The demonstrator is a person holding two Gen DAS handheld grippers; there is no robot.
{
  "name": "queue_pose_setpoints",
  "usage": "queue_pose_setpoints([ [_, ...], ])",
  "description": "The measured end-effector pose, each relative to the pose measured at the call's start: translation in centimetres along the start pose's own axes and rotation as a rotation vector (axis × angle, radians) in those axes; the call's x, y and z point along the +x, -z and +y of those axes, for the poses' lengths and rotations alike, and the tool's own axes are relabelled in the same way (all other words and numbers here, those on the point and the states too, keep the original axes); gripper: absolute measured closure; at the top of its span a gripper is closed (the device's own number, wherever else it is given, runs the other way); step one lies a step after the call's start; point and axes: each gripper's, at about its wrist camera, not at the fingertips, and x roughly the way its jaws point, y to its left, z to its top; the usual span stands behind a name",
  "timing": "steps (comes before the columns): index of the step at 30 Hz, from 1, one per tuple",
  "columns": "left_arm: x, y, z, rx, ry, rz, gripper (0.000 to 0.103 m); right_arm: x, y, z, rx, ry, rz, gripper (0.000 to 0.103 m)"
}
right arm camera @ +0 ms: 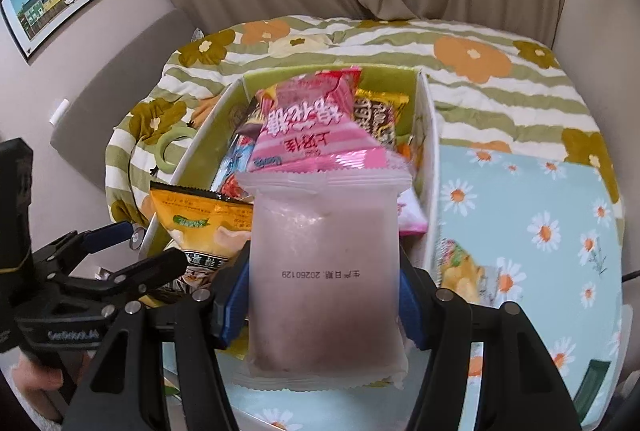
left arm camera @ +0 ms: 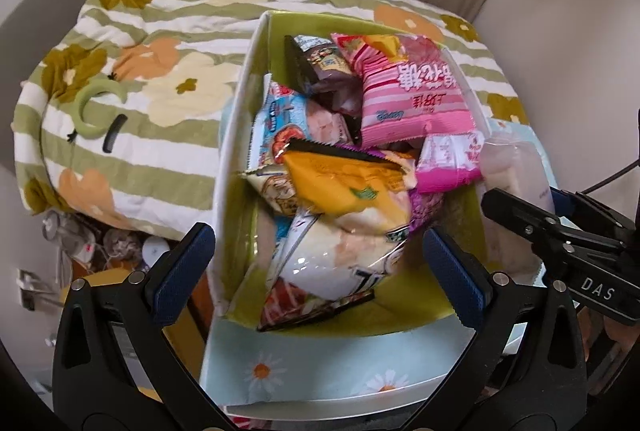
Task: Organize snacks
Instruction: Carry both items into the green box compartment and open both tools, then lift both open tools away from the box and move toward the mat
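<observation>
From the left wrist, the left gripper [left arm camera: 316, 271] hangs over the near end of the storage box [left arm camera: 236, 159], its jaws spread wide with nothing pressed between the blue pads [left arm camera: 456, 271]. Below them an orange packet [left arm camera: 344, 179] lies atop the snack heap, its serrated end toward the box's left wall. A pink striped bag [left arm camera: 412, 99] sits deeper in, toward the far right corner. The right gripper [left arm camera: 560, 243] shows at the box's right wall, beside the pale pouch [left arm camera: 508, 167]. The box rests on a floral quilt [left arm camera: 140, 91].

From the right wrist, the right gripper [right arm camera: 324, 295] is clamped on the pale pouch [right arm camera: 324, 271], pads against its two long sides. The pouch's long axis runs along the fingers, its crimped far end pointing toward the storage box [right arm camera: 430, 151], over the near edge. The left gripper [right arm camera: 132, 251] stands at the box's near left corner. A daisy-print lid [right arm camera: 532, 223] lies right of the box.
</observation>
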Motion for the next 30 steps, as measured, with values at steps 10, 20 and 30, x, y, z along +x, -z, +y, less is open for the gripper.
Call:
queue_pose_setpoints([
  [10,0.7,1.6,0.9,-0.004,-0.017,0.031,0.0,1.2,1.2,-0.5,0.056,-0.001,-0.006,0.035],
  [20,-0.4,2.4,0.3,0.007,-0.015,0.011,0.0,-1.1,2.4,0.0,0.025,0.02,-0.083,0.001],
  [30,-3.7,1.7,-4.1,0.058,0.014,-0.061,0.0,-7.6,3.7,-3.0,0.04,0.094,-0.176,0.001],
])
